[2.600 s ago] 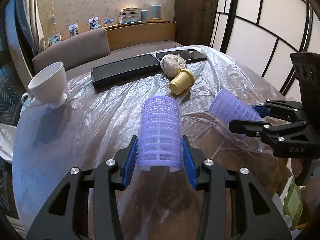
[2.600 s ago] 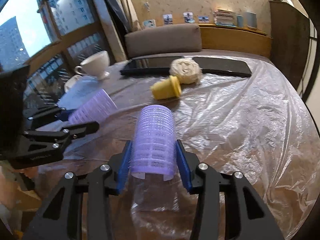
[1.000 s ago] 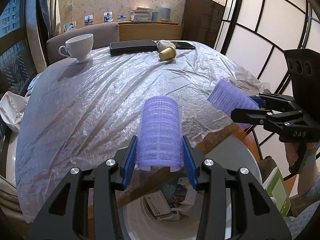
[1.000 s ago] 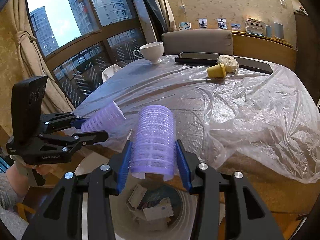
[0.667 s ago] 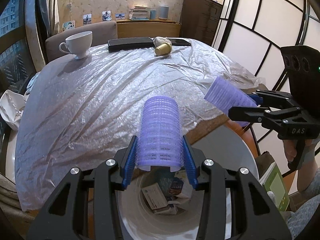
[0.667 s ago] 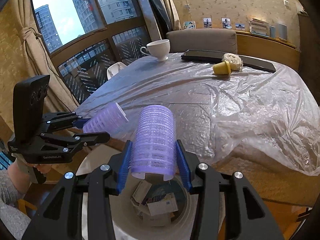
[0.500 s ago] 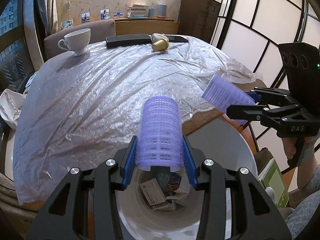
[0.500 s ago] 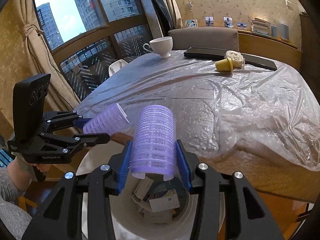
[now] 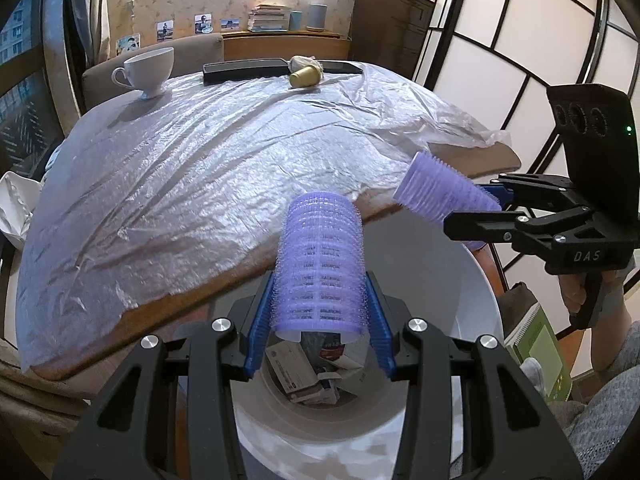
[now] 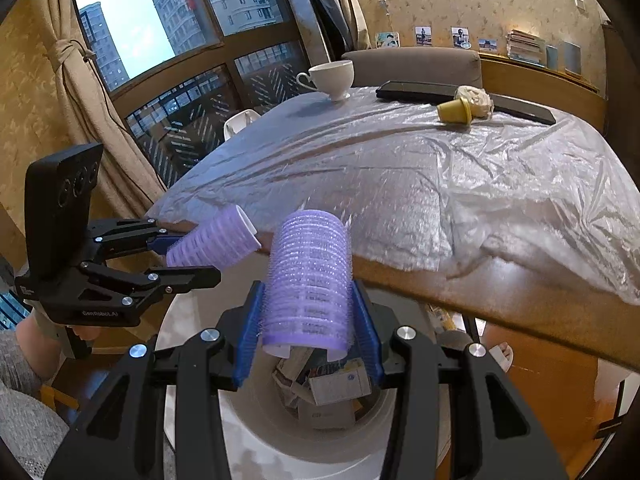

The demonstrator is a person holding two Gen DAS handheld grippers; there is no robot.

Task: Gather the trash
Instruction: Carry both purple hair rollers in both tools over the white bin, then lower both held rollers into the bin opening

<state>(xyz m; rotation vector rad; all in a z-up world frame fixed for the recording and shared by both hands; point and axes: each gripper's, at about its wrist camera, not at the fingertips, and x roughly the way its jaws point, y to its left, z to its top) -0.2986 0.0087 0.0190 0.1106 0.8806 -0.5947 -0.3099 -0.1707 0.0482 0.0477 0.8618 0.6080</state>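
Note:
My left gripper (image 9: 320, 316) is shut on a purple hair roller (image 9: 322, 256) and holds it over the open white trash bin (image 9: 448, 272), which holds boxes and paper. My right gripper (image 10: 308, 316) is shut on a second purple hair roller (image 10: 310, 276) over the same bin (image 10: 260, 412). Each gripper shows in the other's view: the right one (image 9: 476, 208) with its roller (image 9: 436, 194), the left one (image 10: 180, 256) with its roller (image 10: 214, 242). A yellow cup (image 9: 305, 77) and a crumpled paper ball (image 9: 305, 62) lie at the table's far side.
The table (image 9: 192, 280) is covered with clear plastic sheet. A white teacup (image 9: 148, 70) and two dark flat devices (image 9: 244, 69) stand at the far end. A green book (image 9: 540, 340) lies by the person's knee. A sofa and a shelf stand behind.
Both grippers have pulled back from the table with their rollers and now hang over the trash bin beside the table's edge. Both stay shut.

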